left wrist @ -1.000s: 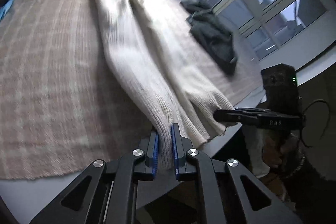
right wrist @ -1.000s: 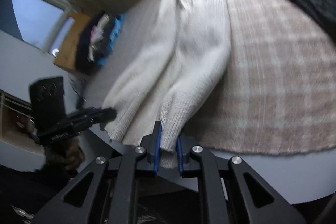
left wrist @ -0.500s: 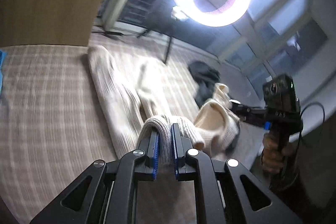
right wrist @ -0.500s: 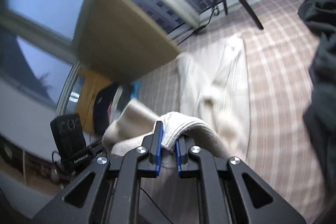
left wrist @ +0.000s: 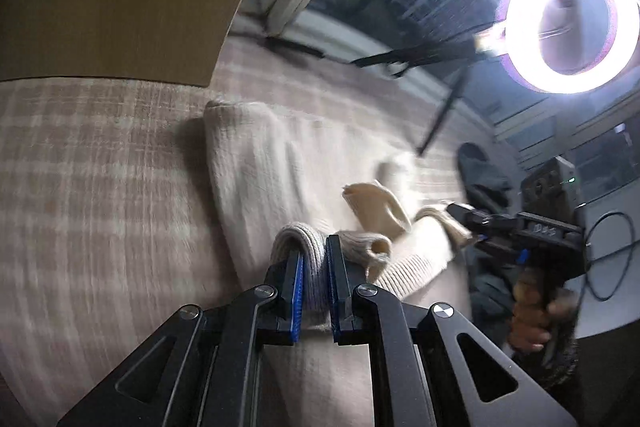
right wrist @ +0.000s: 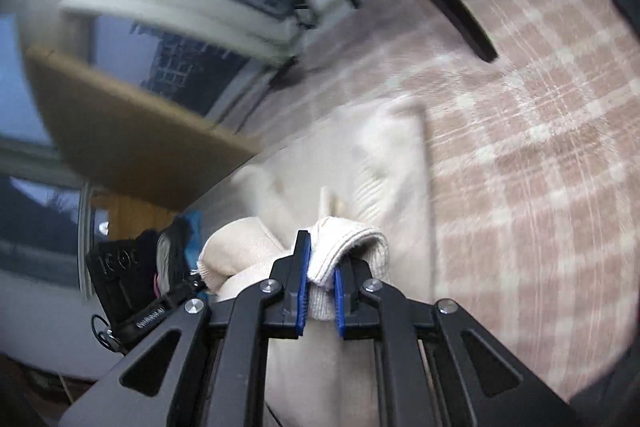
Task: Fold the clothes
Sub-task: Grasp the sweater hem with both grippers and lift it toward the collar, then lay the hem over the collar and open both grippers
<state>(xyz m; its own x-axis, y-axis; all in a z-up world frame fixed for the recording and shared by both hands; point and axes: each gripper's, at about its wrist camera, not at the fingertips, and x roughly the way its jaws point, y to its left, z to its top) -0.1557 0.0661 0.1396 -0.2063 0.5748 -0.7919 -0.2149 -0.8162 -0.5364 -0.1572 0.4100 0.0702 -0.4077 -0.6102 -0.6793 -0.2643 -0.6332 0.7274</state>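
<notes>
while the left gripper (left wrist: 314, 267) clamps one ribbed hem corner at lower centre, the cream sweater (left wrist: 256, 171) runs lengthwise away toward frame centre on the checked cloth (left wrist: 92, 163). right gripper (right wrist: 320, 275) pinches the other corner; its view alone shows a dark clothes pile (right wrist: 168, 251) lower left.

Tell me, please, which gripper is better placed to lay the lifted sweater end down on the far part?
Neither clearly. The left gripper and right gripper are each shut on a corner of the cream sweater, lifted side by side over the checked cloth. Probably both lower together.
</notes>
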